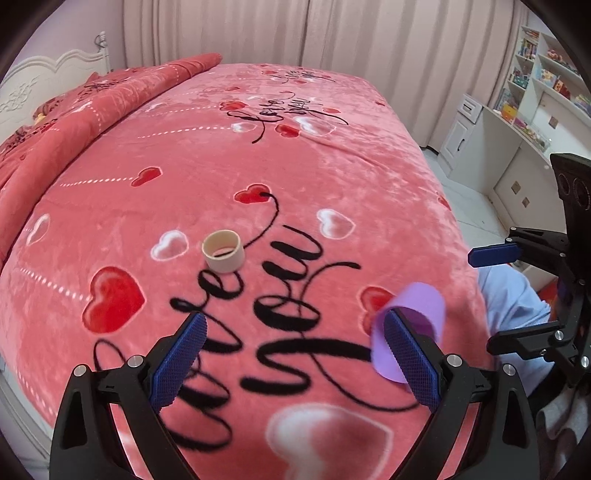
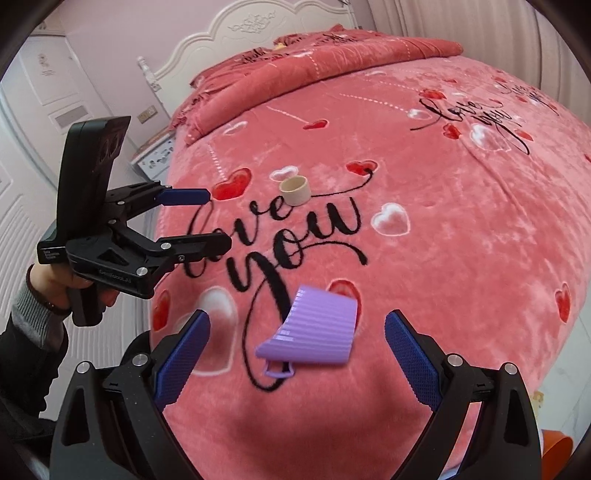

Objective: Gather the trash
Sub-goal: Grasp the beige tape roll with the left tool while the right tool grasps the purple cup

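Note:
A beige cardboard tape core (image 1: 222, 255) stands on the pink heart-print blanket (image 1: 258, 166), ahead of my open left gripper (image 1: 291, 354). It also shows in the right wrist view (image 2: 294, 189). A purple ribbed bin (image 2: 314, 332) lies on its side on the blanket (image 2: 461, 240), between the fingers of my open right gripper (image 2: 297, 354). In the left wrist view the purple bin (image 1: 413, 325) lies partly behind my right finger (image 1: 410, 358), its open mouth toward me. My left gripper shows at the left in the right wrist view (image 2: 218, 218), my right gripper at the right edge in the left wrist view (image 1: 495, 291).
A folded red quilt (image 1: 74, 110) and a white headboard (image 2: 266, 29) lie at the bed's far end. White shelves and cabinets (image 1: 524, 103) stand beyond the bed. An orange object (image 2: 557, 439) sits low beside the bed.

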The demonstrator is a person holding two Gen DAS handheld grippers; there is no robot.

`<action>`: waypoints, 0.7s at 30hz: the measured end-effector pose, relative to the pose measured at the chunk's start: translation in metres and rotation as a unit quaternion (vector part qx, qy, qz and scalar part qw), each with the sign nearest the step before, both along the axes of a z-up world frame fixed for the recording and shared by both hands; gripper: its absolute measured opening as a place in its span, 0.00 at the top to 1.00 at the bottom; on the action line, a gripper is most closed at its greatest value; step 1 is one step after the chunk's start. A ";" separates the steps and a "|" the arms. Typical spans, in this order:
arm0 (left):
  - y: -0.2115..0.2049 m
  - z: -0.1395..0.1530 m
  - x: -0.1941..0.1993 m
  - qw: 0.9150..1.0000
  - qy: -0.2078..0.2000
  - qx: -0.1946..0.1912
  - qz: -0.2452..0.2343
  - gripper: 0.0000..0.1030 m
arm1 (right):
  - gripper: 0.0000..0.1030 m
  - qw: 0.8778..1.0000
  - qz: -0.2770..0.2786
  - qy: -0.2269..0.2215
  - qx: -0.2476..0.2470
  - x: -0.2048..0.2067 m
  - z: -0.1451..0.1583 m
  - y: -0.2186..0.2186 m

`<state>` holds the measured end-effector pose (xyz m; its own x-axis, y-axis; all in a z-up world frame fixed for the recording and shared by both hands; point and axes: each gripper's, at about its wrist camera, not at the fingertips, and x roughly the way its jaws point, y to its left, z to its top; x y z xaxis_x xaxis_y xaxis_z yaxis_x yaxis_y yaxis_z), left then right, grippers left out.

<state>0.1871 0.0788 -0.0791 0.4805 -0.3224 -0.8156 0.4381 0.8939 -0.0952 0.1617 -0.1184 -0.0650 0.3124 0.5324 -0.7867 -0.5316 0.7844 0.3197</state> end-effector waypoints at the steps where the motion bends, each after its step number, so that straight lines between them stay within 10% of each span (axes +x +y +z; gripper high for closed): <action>1: 0.002 -0.005 0.005 1.000 0.003 0.001 -0.004 0.08 | 0.09 1.000 -0.003 0.008 -0.005 0.004 -0.004 0.004; 10: 0.014 -0.030 0.046 1.000 0.013 -0.005 -0.023 0.08 | 0.18 0.996 -0.013 0.053 -0.067 0.036 -0.041 0.022; 15: 0.022 -0.041 0.059 1.000 0.023 -0.008 -0.020 0.08 | 0.47 0.992 -0.005 0.111 -0.058 0.038 -0.067 0.023; 21: 0.027 -0.051 0.072 0.999 0.040 -0.020 -0.016 0.08 | 0.51 0.996 0.003 0.092 -0.008 0.034 -0.057 0.012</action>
<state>0.2595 0.1058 -0.1305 0.4036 -0.3702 -0.8367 0.4563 0.8741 -0.1666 0.1961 -0.1060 -0.1221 0.1584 0.5206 -0.8390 -0.4700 0.7871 0.3996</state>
